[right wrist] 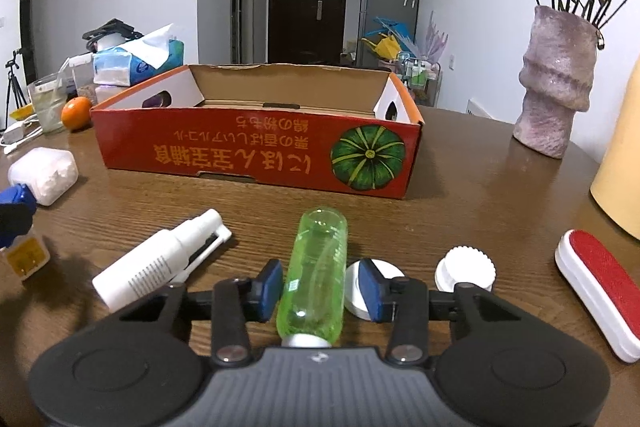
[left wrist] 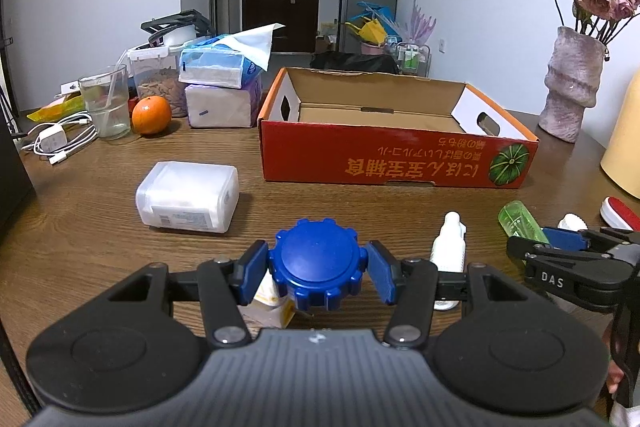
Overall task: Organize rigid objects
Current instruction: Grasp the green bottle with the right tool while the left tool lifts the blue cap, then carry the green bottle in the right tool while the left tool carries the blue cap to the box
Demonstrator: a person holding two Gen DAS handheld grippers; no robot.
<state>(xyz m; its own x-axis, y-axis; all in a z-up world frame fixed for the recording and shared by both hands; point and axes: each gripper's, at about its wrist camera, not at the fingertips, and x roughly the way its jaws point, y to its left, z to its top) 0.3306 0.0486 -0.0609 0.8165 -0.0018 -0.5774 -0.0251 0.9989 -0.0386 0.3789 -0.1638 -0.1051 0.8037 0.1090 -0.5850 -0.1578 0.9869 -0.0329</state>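
My left gripper (left wrist: 318, 273) has its blue pads on both sides of the big blue ribbed cap (left wrist: 318, 261) of a white bottle with a yellow label (left wrist: 274, 303), touching it. My right gripper (right wrist: 320, 285) straddles a green transparent bottle (right wrist: 318, 271) lying on the table; its jaws stand slightly apart from the bottle. A white spray bottle (right wrist: 160, 265) lies to its left and also shows in the left wrist view (left wrist: 450, 247). The open red cardboard box (right wrist: 256, 151) stands beyond, empty, and shows in the left wrist view (left wrist: 396, 163).
A white plastic box (left wrist: 188, 197), two white round lids (right wrist: 466, 269), a red lint brush (right wrist: 598, 291), a pink vase of flowers (right wrist: 554, 79), a yellow object (right wrist: 622, 179), tissue packs (left wrist: 222, 87), an orange (left wrist: 151, 115), a glass (left wrist: 106, 103) and a charger cable (left wrist: 56, 141) lie around the table.
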